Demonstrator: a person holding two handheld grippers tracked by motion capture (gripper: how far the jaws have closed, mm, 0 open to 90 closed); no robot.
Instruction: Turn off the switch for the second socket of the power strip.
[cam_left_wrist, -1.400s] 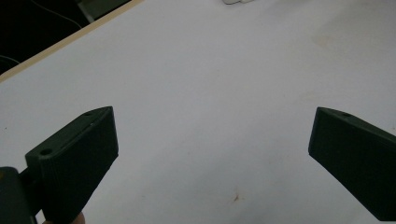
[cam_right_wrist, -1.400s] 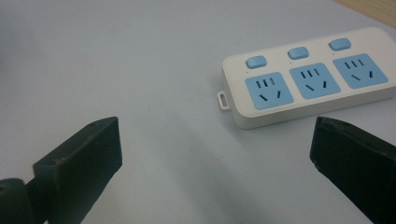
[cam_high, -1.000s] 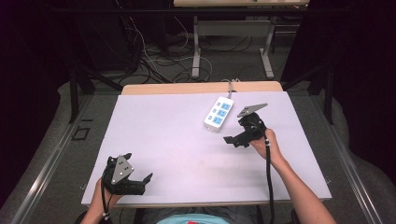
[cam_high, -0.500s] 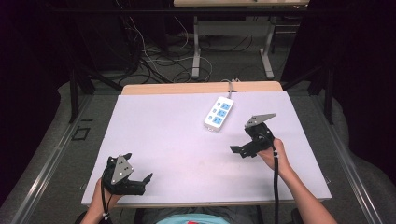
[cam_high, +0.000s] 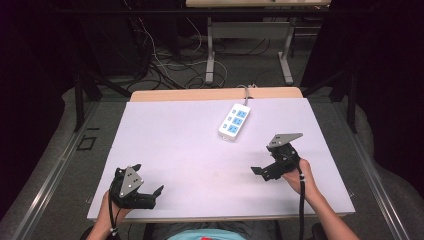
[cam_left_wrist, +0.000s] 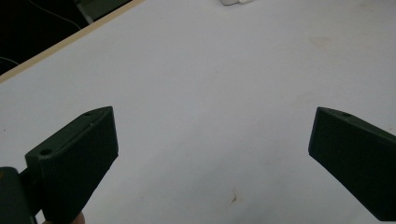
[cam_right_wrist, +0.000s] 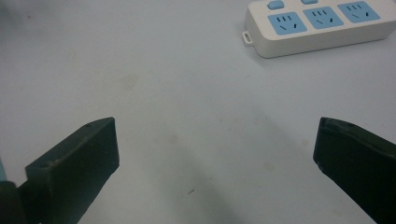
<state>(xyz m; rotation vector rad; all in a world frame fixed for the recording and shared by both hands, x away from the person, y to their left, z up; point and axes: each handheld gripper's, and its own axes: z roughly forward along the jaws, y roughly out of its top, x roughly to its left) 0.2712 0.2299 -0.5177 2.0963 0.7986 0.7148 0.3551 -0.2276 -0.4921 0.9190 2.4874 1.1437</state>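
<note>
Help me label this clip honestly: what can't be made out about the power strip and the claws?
- Power strip: its cable's far end, lost among floor cables in the high view.
- Its far end, cut off by the right gripper view's top edge.
- Switch state: too small.
- Left claw, right claw: tips cut by frame edges.

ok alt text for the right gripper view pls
A white power strip with blue sockets lies at the top right on a pale table. The right gripper has its two black jaws wide apart with nothing between them.

Black claws (cam_high: 150, 196), apparently matte plastic
</note>
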